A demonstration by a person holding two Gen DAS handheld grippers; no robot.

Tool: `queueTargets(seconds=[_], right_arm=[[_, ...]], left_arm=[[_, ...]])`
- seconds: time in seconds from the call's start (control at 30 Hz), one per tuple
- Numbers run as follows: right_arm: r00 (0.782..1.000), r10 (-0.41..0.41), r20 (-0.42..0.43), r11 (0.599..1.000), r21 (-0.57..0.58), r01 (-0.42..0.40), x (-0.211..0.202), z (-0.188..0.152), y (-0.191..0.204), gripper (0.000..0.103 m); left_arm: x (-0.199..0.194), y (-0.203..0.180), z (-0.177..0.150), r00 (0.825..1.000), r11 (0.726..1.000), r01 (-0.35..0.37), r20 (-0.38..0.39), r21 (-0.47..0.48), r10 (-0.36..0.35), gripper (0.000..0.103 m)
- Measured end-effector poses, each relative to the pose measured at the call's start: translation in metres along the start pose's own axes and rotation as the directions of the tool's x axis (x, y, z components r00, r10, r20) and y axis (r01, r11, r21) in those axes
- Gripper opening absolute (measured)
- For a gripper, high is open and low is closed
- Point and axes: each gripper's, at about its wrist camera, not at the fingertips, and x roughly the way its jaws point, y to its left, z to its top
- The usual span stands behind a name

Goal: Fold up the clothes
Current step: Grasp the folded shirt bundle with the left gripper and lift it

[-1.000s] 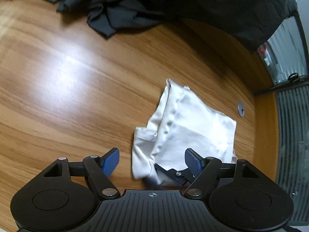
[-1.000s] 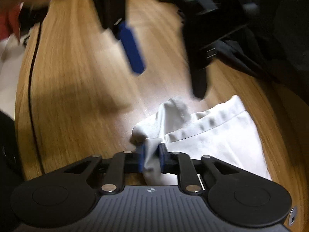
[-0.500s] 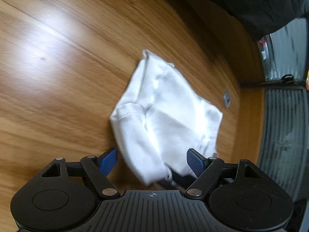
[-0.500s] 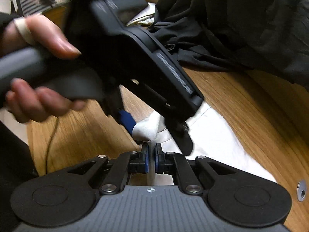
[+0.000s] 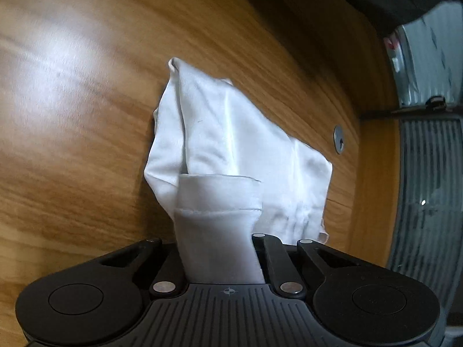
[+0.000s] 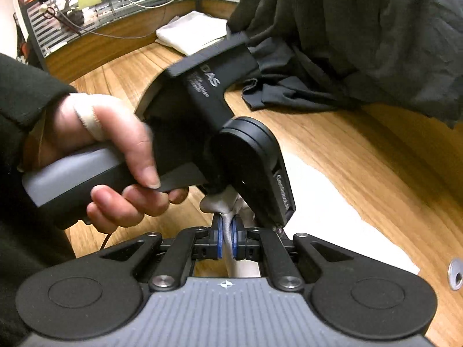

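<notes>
A white garment (image 5: 231,150) lies partly folded on the wooden table (image 5: 72,101), and one hemmed end rises up to my left gripper (image 5: 217,248). The cloth fills the gap between its fingers and hides the pads, and the arms stand narrowed on it. My right gripper (image 6: 227,240) is shut on a bunched edge of the same white garment (image 6: 324,211). The left gripper (image 6: 249,170), held by a hand, hovers just in front of the right one, over the same bunch of cloth.
A pile of dark clothes (image 6: 361,43) covers the far right of the table. A folded white cloth (image 6: 194,31) lies at the far edge. A round metal fitting (image 5: 339,141) sits in the table near the right edge, beyond the garment.
My left gripper has come down onto the garment's raised end and narrowed around it; it was open before. The right gripper has stayed shut on the cloth and lifted it.
</notes>
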Motion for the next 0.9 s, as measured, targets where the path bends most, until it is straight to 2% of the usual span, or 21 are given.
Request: queueTargets(seconds=[0.1, 0.2, 0.27, 0.33, 0.43, 0.57, 0.63, 0.73, 0.8, 0.9], right_arm=[[0.999, 0.028, -0.022, 0.999, 0.029, -0.027, 0.0, -0.007, -0.003, 0.014], [0.999, 0.037, -0.038, 0.998, 0.054, -0.035, 0.003, -0.013, -0.016, 0.035], [0.999, 0.01, -0.041, 0.995, 0.1, -0.006, -0.002, -0.022, -0.028, 0.048], [0.999, -0.017, -0.046, 0.989, 0.146, 0.023, -0.007, -0.031, -0.04, 0.07], [0.996, -0.075, -0.043, 0.966, 0.244, 0.083, -0.016, -0.046, -0.062, 0.084], [0.993, -0.11, -0.052, 0.912, 0.391, 0.122, -0.02, -0.068, -0.097, 0.086], [0.994, -0.1, -0.052, 0.884, 0.454, 0.112, -0.018, -0.083, -0.112, 0.087], [0.997, -0.065, -0.035, 0.855, 0.513, 0.074, -0.008, -0.097, -0.13, 0.088], [0.999, -0.039, -0.02, 0.838, 0.544, 0.044, -0.001, -0.106, -0.142, 0.088], [1.0, -0.005, -0.006, 0.836, 0.548, 0.008, 0.011, -0.104, -0.149, 0.088]], left_arm=[[0.0, -0.008, -0.001, 0.998, 0.995, -0.066, -0.001, 0.078, 0.066, 0.009], [-0.002, -0.008, 0.0, 0.996, 0.99, -0.093, -0.003, 0.109, 0.094, 0.009], [-0.004, -0.006, 0.0, 0.994, 0.986, -0.107, -0.004, 0.125, 0.109, 0.009], [-0.007, -0.003, 0.0, 0.992, 0.983, -0.121, -0.004, 0.14, 0.123, 0.009], [-0.011, 0.002, 0.001, 0.987, 0.974, -0.159, -0.009, 0.164, 0.163, 0.009], [-0.017, 0.006, 0.005, 0.977, 0.956, -0.205, -0.01, 0.209, 0.212, 0.009], [-0.02, 0.005, 0.007, 0.97, 0.939, -0.234, -0.006, 0.253, 0.243, 0.009], [-0.02, 0.0, 0.008, 0.957, 0.909, -0.278, 0.01, 0.311, 0.289, 0.009], [-0.02, -0.002, 0.01, 0.952, 0.899, -0.293, 0.013, 0.326, 0.306, 0.009], [-0.018, -0.001, 0.013, 0.949, 0.893, -0.299, 0.005, 0.336, 0.316, 0.01]])
